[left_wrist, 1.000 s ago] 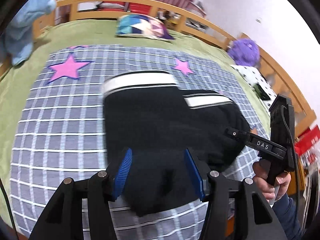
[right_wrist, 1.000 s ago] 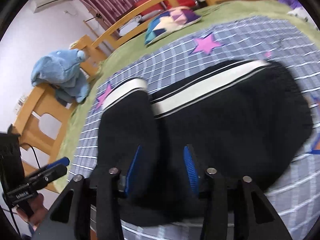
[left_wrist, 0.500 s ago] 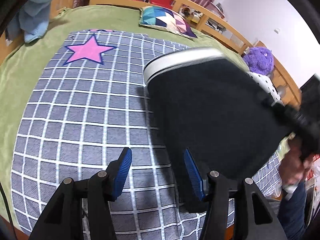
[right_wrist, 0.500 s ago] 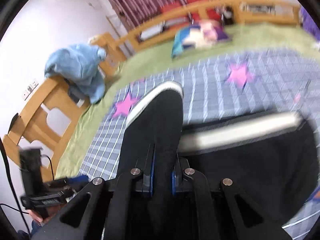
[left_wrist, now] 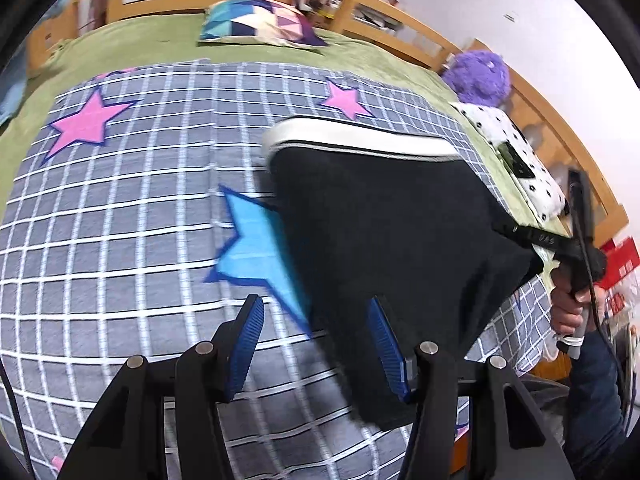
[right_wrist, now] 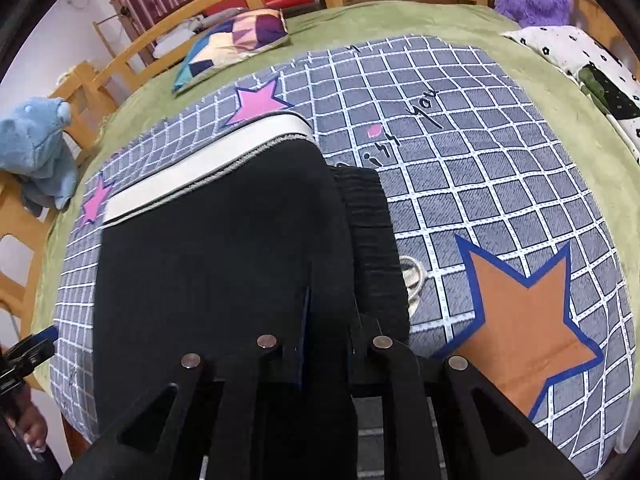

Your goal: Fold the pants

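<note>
The black pants (left_wrist: 392, 232) with a white side stripe (left_wrist: 360, 138) lie folded on the checked bedspread (left_wrist: 120, 216). My right gripper (right_wrist: 326, 320) is shut on the black fabric (right_wrist: 224, 264) near its ribbed waistband (right_wrist: 372, 232) and holds that edge up. In the left wrist view the right gripper (left_wrist: 524, 236) pinches the pants' right corner, which is lifted. My left gripper (left_wrist: 316, 340) is open and empty; its right finger sits over the pants' near edge, its left finger over the bedspread.
A patterned pillow (left_wrist: 260, 26) lies at the bed's head. A purple plush toy (left_wrist: 478, 78) and a spotted white pillow (left_wrist: 516, 160) sit at the right edge, a blue plush toy (right_wrist: 38, 148) at the left. A wooden rail (left_wrist: 400, 28) surrounds the bed.
My right gripper has shut on the pants and pulled a layer up and across to the right. My left gripper let go, stays open, and now stands left of the pants.
</note>
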`<state>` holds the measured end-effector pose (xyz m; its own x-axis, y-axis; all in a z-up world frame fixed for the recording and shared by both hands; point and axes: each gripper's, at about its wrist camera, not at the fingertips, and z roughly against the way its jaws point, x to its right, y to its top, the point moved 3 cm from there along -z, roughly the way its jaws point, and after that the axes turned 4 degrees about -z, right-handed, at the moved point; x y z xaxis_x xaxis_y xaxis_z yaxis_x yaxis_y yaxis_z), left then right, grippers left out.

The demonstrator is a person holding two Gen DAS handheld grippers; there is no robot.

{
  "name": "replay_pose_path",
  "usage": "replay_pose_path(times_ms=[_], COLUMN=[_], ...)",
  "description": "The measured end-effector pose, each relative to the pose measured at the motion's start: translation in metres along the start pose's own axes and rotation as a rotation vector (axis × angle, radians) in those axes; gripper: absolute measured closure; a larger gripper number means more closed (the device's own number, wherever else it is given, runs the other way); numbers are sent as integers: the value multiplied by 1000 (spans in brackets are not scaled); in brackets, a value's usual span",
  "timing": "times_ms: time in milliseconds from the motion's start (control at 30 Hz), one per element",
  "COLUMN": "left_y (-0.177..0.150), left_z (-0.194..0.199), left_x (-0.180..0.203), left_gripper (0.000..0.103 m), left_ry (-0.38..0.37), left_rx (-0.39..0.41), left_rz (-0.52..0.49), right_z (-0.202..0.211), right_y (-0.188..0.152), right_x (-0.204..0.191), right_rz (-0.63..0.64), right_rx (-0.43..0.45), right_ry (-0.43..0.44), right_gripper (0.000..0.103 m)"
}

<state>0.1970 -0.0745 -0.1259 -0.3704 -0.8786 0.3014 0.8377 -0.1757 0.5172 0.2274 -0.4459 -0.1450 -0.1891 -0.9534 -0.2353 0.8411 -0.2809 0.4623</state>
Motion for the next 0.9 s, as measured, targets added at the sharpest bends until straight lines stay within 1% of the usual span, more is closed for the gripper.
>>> replay_pose_path(times_ms=[67, 100, 167, 233, 267, 300, 333, 400, 467, 500, 567, 633, 667, 700, 733, 767, 800, 833, 867, 900], left_y=[0, -1, -6, -16, -22, -31, -36, -45, -46, -44, -40, -35, -33, -31, -29, -27, -24, -22, -19, -17], left_z=[-5, -8, -14, -25, -32, -41, -47, -53, -51, -49, -46, -42, -41, -40, -39, -37, -37, -37, -36, -35], left_x=[12, 18, 28, 36, 38, 40, 41, 45, 49, 49, 47, 44, 44, 43, 40, 38, 38, 37, 35, 32], left_gripper=[51, 51, 51, 51, 51, 50, 48, 45, 44, 44, 44, 44, 44, 44, 44, 44, 44, 44, 44, 44], left_ry=[-23, -32, -46, -45, -45, -44, -43, -15, -5, -9, -21, -9, 2, 9, 14, 15, 16, 21, 26, 31], left_rx=[-7, -12, -26, -58, -77, -110, -128, -135, -129, -135, -141, -130, -125, -122, -121, -120, -119, -116, -112, -105], left_rz=[-12, -18, -35, -43, -45, -40, -33, -41, -65, -65, -56, -60, -64, -65, -64, -60, -58, -57, -55, -52], right_z=[19, 28, 37, 27, 20, 14, 9, 10, 10, 11, 18, 24, 28, 28, 22, 14, 2, -11, -21, -29], right_y=[3, 3, -5, -18, -27, -36, -43, -56, -62, -61, -54, -40, -32, -25, -14, -6, 0, 7, 9, 9], right_x=[-7, -11, -13, -11, -7, -2, 0, 8, 6, 7, 7, 9, 7, 6, 4, 4, 4, 4, 1, -1], right_rz=[50, 82, 112, 120, 123, 121, 115, 87, 127, 142, 128, 117, 117, 117, 115, 105, 86, 64, 51, 57], right_rx=[63, 101, 135, 80, 68, 57, 50, 34, 14, 2, -5, 39, 82, 103, 113, 104, 82, 52, 23, 13], right_ry=[-16, -41, -68, -66, -95, -99, -95, -55, -54, -63, -32, -7, 1, 4, 26, 44, 46, 47, 59, 69], right_gripper=[89, 89, 88, 87, 83, 83, 82, 82, 81, 80, 79, 78, 73, 69, 63, 62, 62, 65, 78, 80])
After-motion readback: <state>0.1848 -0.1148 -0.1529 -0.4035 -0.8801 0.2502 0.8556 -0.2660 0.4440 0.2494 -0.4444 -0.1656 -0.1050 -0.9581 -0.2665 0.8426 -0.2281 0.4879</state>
